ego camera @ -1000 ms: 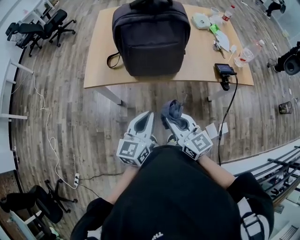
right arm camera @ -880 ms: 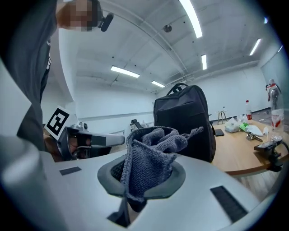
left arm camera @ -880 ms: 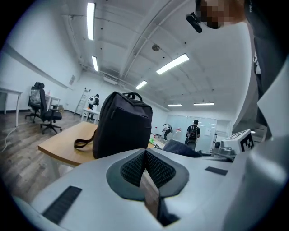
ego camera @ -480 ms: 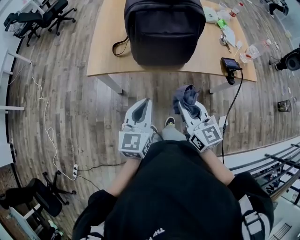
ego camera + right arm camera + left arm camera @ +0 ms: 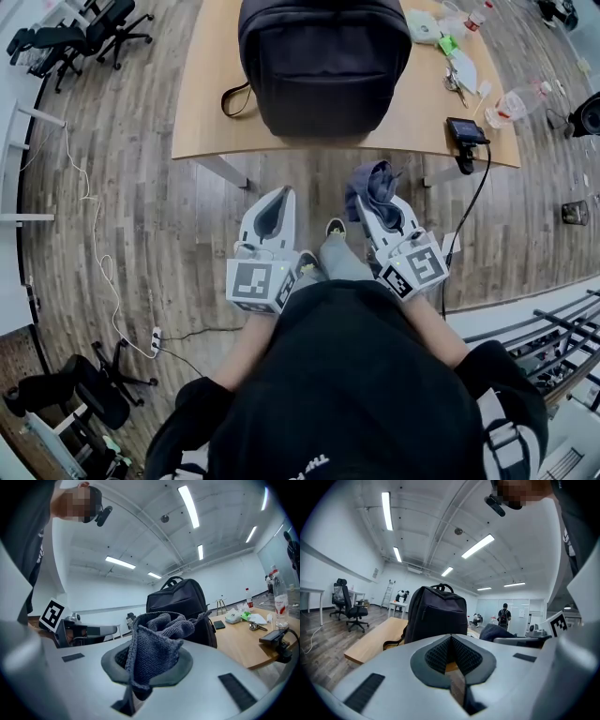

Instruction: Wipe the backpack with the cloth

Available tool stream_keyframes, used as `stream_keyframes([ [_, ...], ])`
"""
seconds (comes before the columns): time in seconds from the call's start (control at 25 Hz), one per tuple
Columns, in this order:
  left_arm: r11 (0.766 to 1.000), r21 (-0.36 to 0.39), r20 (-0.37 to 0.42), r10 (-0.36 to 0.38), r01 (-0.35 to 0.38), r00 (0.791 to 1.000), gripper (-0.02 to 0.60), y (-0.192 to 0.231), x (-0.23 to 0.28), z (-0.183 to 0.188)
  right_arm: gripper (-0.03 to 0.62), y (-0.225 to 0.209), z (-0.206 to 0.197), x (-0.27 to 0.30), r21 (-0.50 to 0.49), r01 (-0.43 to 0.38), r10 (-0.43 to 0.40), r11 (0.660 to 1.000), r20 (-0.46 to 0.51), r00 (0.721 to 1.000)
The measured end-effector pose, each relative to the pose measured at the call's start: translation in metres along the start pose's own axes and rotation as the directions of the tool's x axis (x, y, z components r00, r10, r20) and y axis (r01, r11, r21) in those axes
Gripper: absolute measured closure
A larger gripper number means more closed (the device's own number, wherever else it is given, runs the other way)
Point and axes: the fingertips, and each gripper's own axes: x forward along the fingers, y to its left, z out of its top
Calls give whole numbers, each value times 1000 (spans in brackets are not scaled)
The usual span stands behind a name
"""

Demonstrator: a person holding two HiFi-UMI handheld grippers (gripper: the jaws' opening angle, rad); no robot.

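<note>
Bright, even indoor light in every view. The source is long ceiling strips (image 5: 386, 511), seen from both gripper views; they burn pure white, with a faint glow around each. In the head view there are no hard shadows, only a faint dark band on the wood floor (image 5: 122, 206) just under the near edge of the counter (image 5: 211, 103). The backpack (image 5: 323, 66) reads near black with little surface detail. Fisheye is strong everywhere: the counter edge bows and the floor planks curve. The gripper views fall to dark vignette at the corners. The knit of the cloth (image 5: 157, 656) is crisp. The left tongs (image 5: 451, 639), close to the lens, look soft and washed pale grey.
</note>
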Motion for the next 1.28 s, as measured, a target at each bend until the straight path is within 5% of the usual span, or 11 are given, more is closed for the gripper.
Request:
stream_keyframes([
  [0.32,999,40,-2,16,-16,1000,566,0,61,19,553,-50,28,23,36,-30,27,999,56,998],
  [0.64,997,71,3,40,-40,999,566,1,116,43,553,-79,68,45,-62,-113,118,992,88,989],
  [0.92,993,106,-14,52,-50,999,565,-8,143,53,553,-96,89,54,-7,-194,194,981,116,974],
  [1.28,992,111,-1,63,-63,998,565,-2,152,66,553,-124,93,65,108,-163,149,981,126,981],
])
